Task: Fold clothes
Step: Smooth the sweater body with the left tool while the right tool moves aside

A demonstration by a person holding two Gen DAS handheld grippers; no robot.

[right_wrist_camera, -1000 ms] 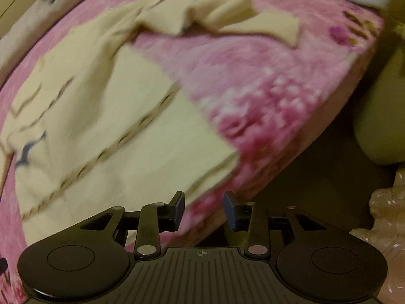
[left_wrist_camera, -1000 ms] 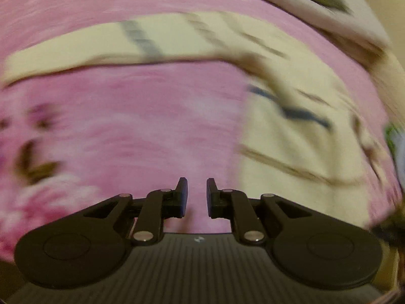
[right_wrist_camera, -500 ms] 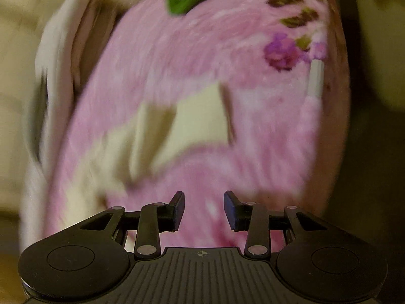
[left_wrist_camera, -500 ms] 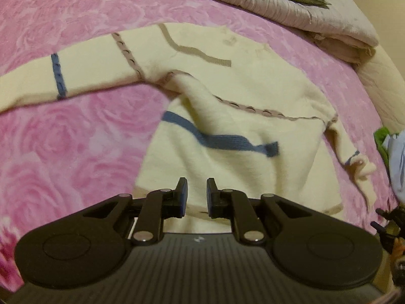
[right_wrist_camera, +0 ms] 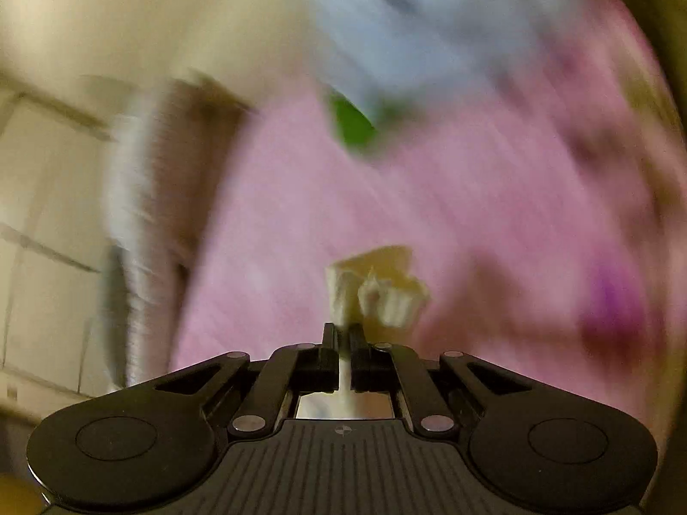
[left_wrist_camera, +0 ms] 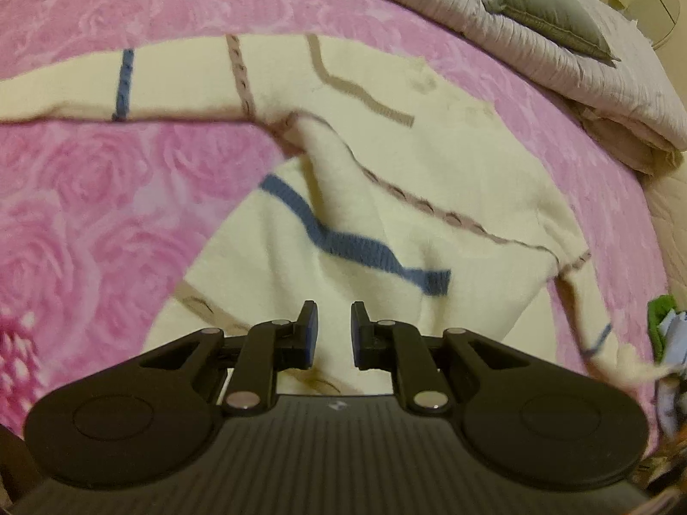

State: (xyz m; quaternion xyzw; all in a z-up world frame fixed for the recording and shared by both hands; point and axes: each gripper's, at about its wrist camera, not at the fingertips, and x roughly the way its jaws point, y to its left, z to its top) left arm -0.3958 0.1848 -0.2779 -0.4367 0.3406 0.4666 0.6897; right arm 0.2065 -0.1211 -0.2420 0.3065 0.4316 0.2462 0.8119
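A cream sweater (left_wrist_camera: 429,180) with blue and brown stripes lies spread on the pink rose-pattern blanket (left_wrist_camera: 86,180). One sleeve stretches off to the left, and the other sleeve (left_wrist_camera: 601,334) trails to the lower right. My left gripper (left_wrist_camera: 330,330) hovers over the sweater's hem, its jaws a narrow gap apart with nothing between them. In the blurred right wrist view, my right gripper (right_wrist_camera: 343,334) is shut on the cream sleeve cuff (right_wrist_camera: 378,283), which bunches up just past the fingertips above the blanket (right_wrist_camera: 300,214).
A folded pale quilt (left_wrist_camera: 558,64) with a grey pillow (left_wrist_camera: 536,4) lies along the bed's far side. Light blue clothes (right_wrist_camera: 386,34) and a green garment (right_wrist_camera: 350,122) are heaped beyond the cuff. The green garment (left_wrist_camera: 663,313) also shows at the right edge.
My right gripper swung across the bed from the sweater's body to the sleeve end and closed on the cuff. The left gripper drifted closer over the hem, its gap unchanged.
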